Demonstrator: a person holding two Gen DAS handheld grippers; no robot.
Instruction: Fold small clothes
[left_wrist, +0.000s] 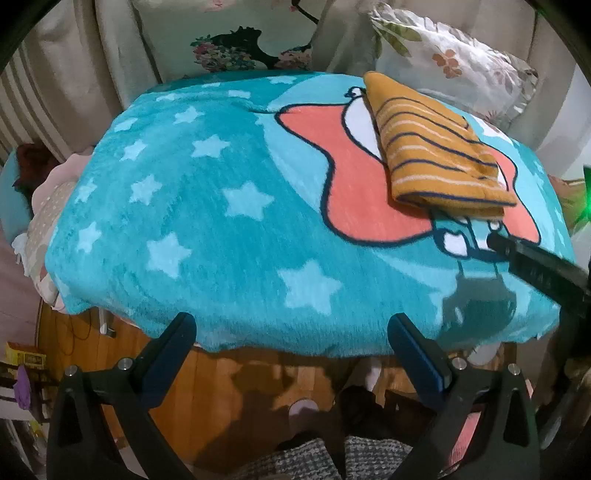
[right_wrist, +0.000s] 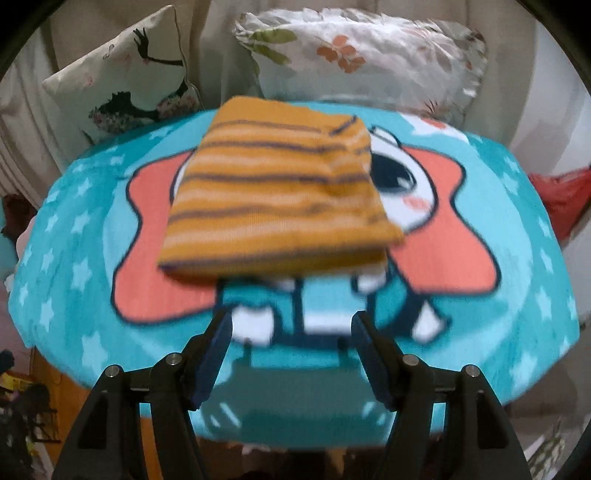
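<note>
A folded mustard-yellow striped garment (left_wrist: 439, 147) lies on a teal star-patterned blanket (left_wrist: 207, 206) with an elephant print. It fills the middle of the right wrist view (right_wrist: 273, 199), somewhat blurred. My left gripper (left_wrist: 291, 332) is open and empty at the blanket's near edge, well left of the garment. My right gripper (right_wrist: 291, 328) is open and empty just in front of the garment's near edge; one of its fingers (left_wrist: 517, 254) shows at the right of the left wrist view.
Floral cushions (right_wrist: 362, 55) and a bird-print cushion (right_wrist: 122, 85) lean against the sofa back behind the blanket. A wooden floor (left_wrist: 229, 391) lies below the blanket's front edge. Pale cloths (left_wrist: 48, 206) sit at the left.
</note>
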